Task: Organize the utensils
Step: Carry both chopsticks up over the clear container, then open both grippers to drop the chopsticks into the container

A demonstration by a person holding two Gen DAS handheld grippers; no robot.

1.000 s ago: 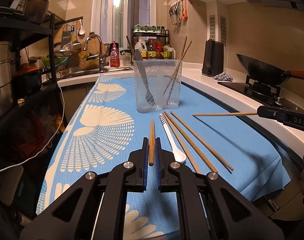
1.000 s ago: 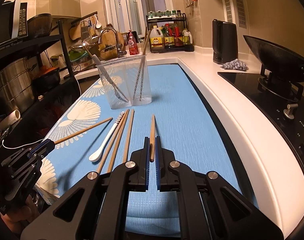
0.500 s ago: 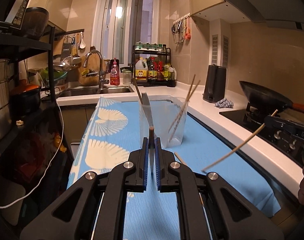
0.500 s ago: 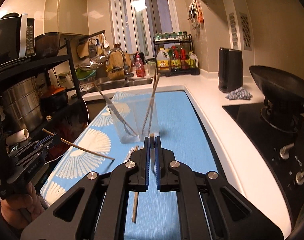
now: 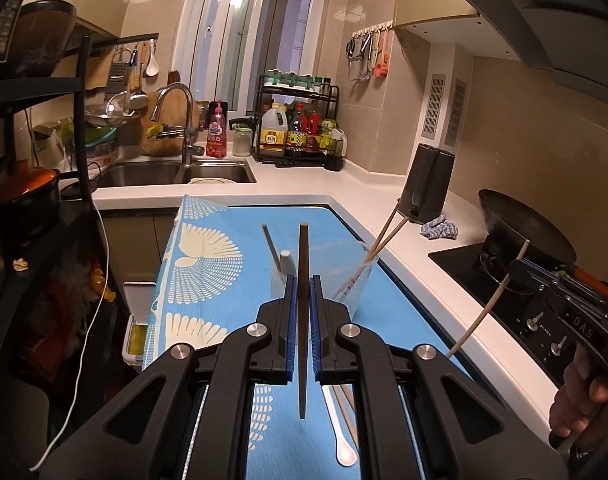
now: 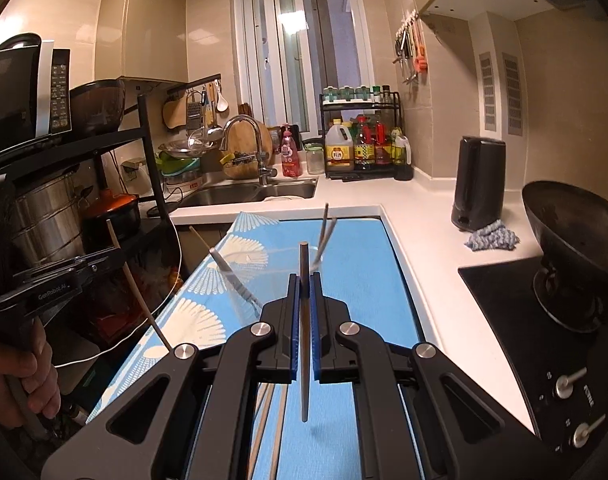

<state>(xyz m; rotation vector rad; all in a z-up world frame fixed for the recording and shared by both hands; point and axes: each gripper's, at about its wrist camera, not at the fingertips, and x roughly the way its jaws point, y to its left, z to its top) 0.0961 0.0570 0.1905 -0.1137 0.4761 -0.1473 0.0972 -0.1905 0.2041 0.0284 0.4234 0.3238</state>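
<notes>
My left gripper (image 5: 302,304) sits at lower centre of its own view, jaws pinched nearly closed on a dark chopstick (image 5: 303,312) that stands upright between the blue pads, top end above the fingertips, bottom end hanging free over the blue patterned mat (image 5: 207,264). My right gripper (image 6: 305,300), lower centre of its view, is clamped the same way on a second chopstick (image 6: 304,332), also upright, its tip free above the mat. Each gripper shows in the other's view: the right one at the right edge of the left view, its pale chopstick slanting down toward the counter edge, a hand (image 5: 580,400) wrapped on the grip at lower right; the left one at the left edge of the right view, a hand (image 6: 27,380) at lower left. The clear utensil holder (image 5: 360,276) stands on the mat just beyond my left fingertips, mid-frame. Two chopsticks (image 5: 386,232) lean out of its right side; a fork handle and a pale handle (image 5: 286,260) lean at its left. On the mat below my left jaws lie a white spoon (image 5: 342,436) and a wooden chopstick (image 5: 350,412) beside it; the right view shows loose chopsticks (image 6: 269,428) at lower centre. Sink (image 5: 175,174) upper left, wok (image 5: 524,228) right.
</notes>
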